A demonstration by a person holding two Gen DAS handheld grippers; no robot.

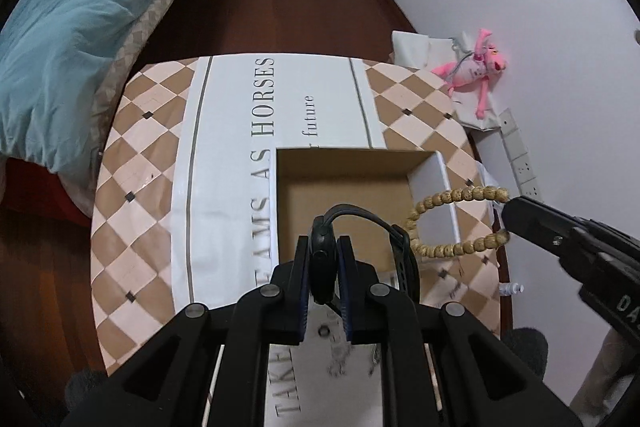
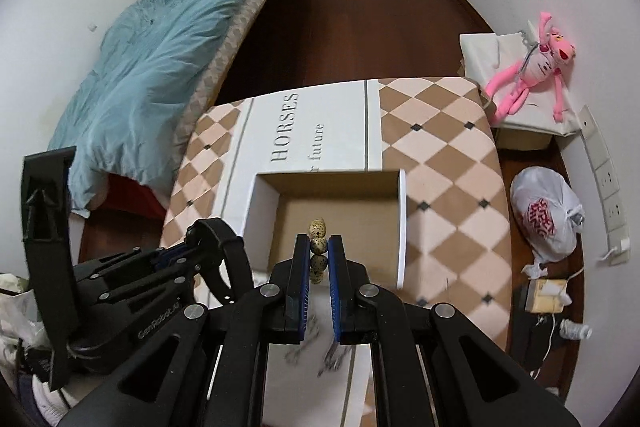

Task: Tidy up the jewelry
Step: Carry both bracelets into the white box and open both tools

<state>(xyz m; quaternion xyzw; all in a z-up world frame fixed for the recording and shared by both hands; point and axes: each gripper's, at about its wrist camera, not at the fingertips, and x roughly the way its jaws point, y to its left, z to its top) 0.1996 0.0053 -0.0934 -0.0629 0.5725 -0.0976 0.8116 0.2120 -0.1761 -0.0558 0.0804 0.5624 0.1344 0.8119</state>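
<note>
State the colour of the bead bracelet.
Tan, dark-speckled beads: bead bracelet, clearest in the left wrist view.

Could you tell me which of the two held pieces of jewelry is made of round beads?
The beaded bracelet, a loop of speckled tan beads held by the right gripper. The left gripper holds a black watch with a smooth strap instead.

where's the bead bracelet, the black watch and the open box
bead bracelet (image 1: 416, 217), left wrist view, far curve of the loop
black watch (image 1: 322, 247), left wrist view, its body
open box (image 2: 392, 181), right wrist view, far right corner of rim
</note>
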